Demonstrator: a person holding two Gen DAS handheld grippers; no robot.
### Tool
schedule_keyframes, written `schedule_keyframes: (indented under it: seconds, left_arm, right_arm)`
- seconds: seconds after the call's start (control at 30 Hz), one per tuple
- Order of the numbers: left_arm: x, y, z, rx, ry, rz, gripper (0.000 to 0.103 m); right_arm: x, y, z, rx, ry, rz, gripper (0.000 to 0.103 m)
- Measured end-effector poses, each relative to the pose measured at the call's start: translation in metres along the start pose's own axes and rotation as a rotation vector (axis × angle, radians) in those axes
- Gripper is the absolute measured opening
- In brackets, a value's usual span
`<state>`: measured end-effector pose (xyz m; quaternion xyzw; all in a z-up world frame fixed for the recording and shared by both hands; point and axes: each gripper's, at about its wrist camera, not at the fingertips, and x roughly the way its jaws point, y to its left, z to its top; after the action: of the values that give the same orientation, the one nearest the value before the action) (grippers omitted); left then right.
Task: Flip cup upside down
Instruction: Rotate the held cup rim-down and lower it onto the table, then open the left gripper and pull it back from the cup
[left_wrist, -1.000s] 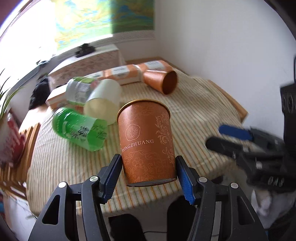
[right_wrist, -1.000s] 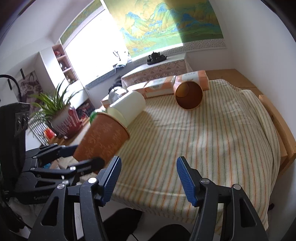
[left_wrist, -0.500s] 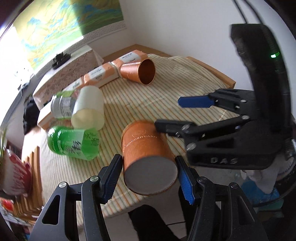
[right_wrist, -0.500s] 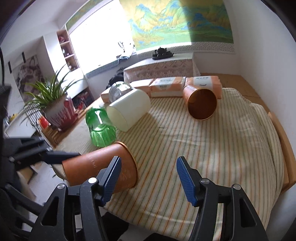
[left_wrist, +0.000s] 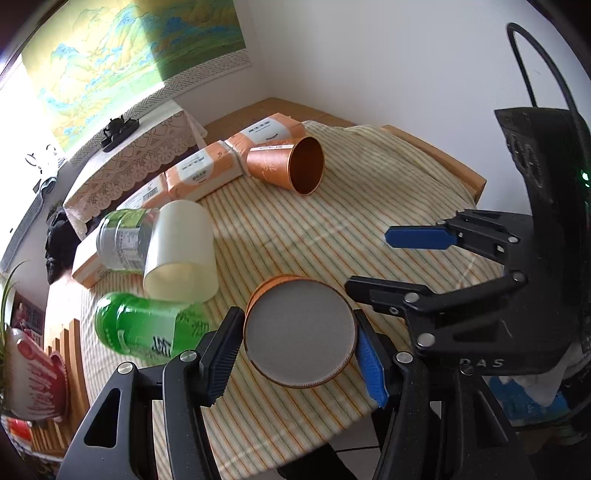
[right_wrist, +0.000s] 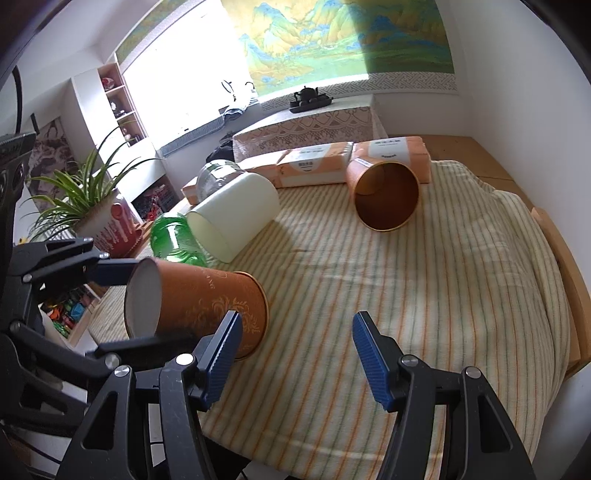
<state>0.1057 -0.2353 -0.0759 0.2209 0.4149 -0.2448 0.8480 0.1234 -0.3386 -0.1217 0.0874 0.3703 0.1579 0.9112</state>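
Observation:
My left gripper (left_wrist: 295, 350) is shut on an orange patterned paper cup (left_wrist: 300, 332). The cup is tipped far over, its grey base toward the left wrist camera and its mouth toward the striped tablecloth (left_wrist: 332, 229). In the right wrist view the cup (right_wrist: 199, 302) lies nearly horizontal at the table's front left, held by the left gripper (right_wrist: 122, 310), its rim close to the cloth. My right gripper (right_wrist: 295, 350) is open and empty just right of the cup; it also shows in the left wrist view (left_wrist: 384, 258).
A second orange cup (right_wrist: 384, 195) lies on its side at the back, with a white cup (right_wrist: 232, 218), a green bottle (right_wrist: 177, 240) and a clear bottle (right_wrist: 214, 177) on the left. Orange packets (right_wrist: 321, 162) line the far edge. A potted plant (right_wrist: 92, 206) stands off the table at left.
My left gripper has turned the orange cup from upright to tipped over, mouth going down toward the cloth. The right gripper has come closer to the cup and stays open.

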Motion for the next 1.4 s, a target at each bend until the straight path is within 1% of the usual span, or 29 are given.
schedule_keyframes:
  seconds: [0.07, 0.23, 0.3, 0.43, 0.47, 0.53, 0.57, 0.63, 0.7, 0.83, 0.93, 1.03, 1.17, 1.23, 1.3, 1.4]
  left_arm:
    - [0.004, 0.002, 0.004, 0.008, -0.003, -0.002, 0.062]
    - [0.015, 0.014, 0.009, -0.029, -0.015, -0.019, 0.062]
    - [0.017, 0.018, 0.01, -0.034, -0.025, -0.012, 0.062]
    - [0.02, 0.023, 0.011, -0.042, -0.034, -0.023, 0.062]
    - [0.02, 0.023, 0.01, -0.043, -0.04, -0.023, 0.063]
    - [0.02, 0.025, 0.008, -0.05, -0.043, -0.028, 0.069]
    - [0.02, 0.026, 0.008, -0.055, -0.046, -0.034, 0.075]
    - [0.019, 0.028, 0.006, -0.069, -0.054, -0.047, 0.077]
    - [0.014, 0.03, 0.002, -0.076, -0.07, -0.04, 0.082]
    - [0.0, 0.035, -0.005, -0.103, -0.116, -0.033, 0.083]
    - [-0.019, 0.044, -0.016, -0.157, -0.167, -0.03, 0.083]
    - [-0.039, 0.052, -0.035, -0.211, -0.227, 0.023, 0.085]
    - [-0.055, 0.063, -0.061, -0.279, -0.267, 0.065, 0.085]
    - [-0.065, 0.067, -0.073, -0.305, -0.293, 0.104, 0.085]
    - [-0.074, 0.072, -0.085, -0.333, -0.314, 0.136, 0.085]
    - [-0.086, 0.08, -0.099, -0.378, -0.344, 0.163, 0.085]
  right_arm:
    - [-0.001, -0.004, 0.001, 0.012, -0.006, -0.004, 0.058]
    - [-0.004, -0.01, 0.001, 0.027, -0.017, -0.012, 0.058]
    - [-0.005, -0.011, 0.001, 0.029, -0.02, -0.015, 0.058]
    - [-0.006, -0.013, 0.001, 0.034, -0.024, -0.023, 0.058]
    - [-0.006, -0.014, 0.001, 0.037, -0.024, -0.023, 0.058]
    - [-0.006, -0.014, 0.001, 0.041, -0.027, -0.025, 0.058]
    - [-0.007, -0.015, 0.001, 0.042, -0.03, -0.026, 0.058]
    - [-0.009, -0.013, 0.001, 0.043, -0.034, -0.029, 0.058]
    - [-0.013, -0.011, 0.0, 0.042, -0.043, -0.036, 0.058]
    - [-0.021, -0.005, 0.001, 0.038, -0.058, -0.041, 0.058]
    - [-0.032, 0.005, 0.0, 0.02, -0.079, -0.061, 0.058]
    - [-0.042, 0.016, -0.002, 0.001, -0.098, -0.085, 0.058]
    - [-0.058, 0.038, -0.006, -0.036, -0.139, -0.152, 0.062]
    - [-0.065, 0.047, -0.008, -0.05, -0.155, -0.178, 0.064]
    - [-0.072, 0.059, -0.011, -0.06, -0.171, -0.206, 0.065]
    - [-0.082, 0.076, -0.014, -0.071, -0.195, -0.239, 0.066]
